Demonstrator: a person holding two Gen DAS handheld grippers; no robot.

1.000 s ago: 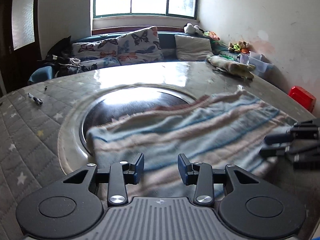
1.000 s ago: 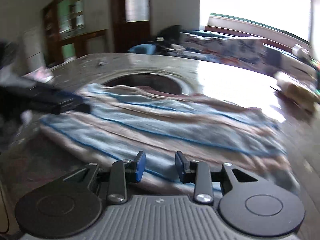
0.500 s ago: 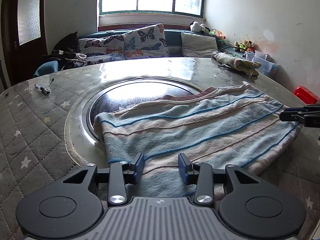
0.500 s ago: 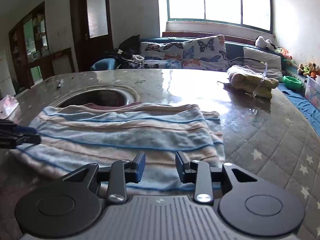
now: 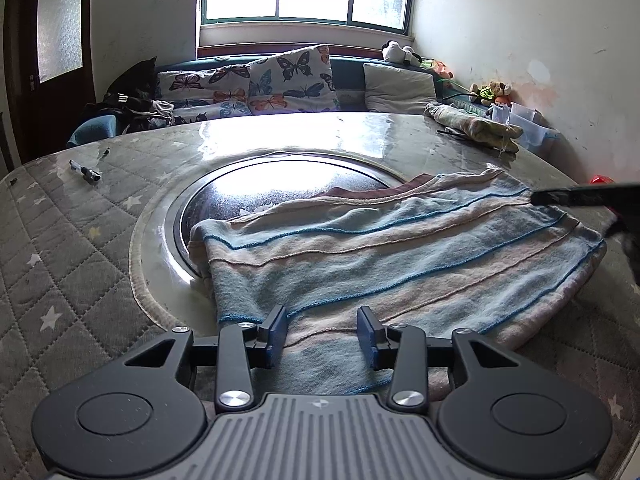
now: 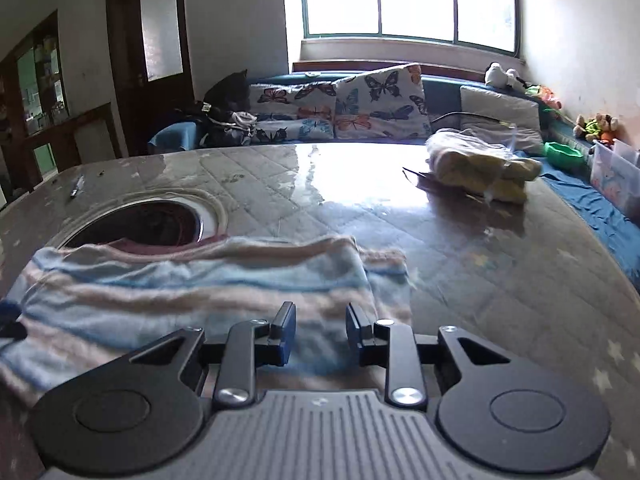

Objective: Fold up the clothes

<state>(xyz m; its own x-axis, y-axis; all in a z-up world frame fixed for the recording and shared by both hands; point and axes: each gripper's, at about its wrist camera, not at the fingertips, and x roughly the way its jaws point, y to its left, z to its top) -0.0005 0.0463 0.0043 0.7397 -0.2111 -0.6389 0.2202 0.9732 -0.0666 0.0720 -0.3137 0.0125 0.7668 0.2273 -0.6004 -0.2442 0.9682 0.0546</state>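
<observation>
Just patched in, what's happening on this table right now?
A person with a gripper in each hand is folding a striped sweater on the quilted table. The sweater lies partly over the round metal inset. The left gripper hovers open at its near edge. The right gripper is closing over the other end, nothing pinched yet.

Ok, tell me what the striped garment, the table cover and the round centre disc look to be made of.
Striped garment: soft knit, probably fleece or terry; fuzzy nap, raised ridges between the blue and beige bands.
Table cover: quilted grey fabric with stars, seemingly under clear glossy plastic; window glare on it.
Centre disc: likely polished metal or glass; dark, mirror-like shine.
</observation>
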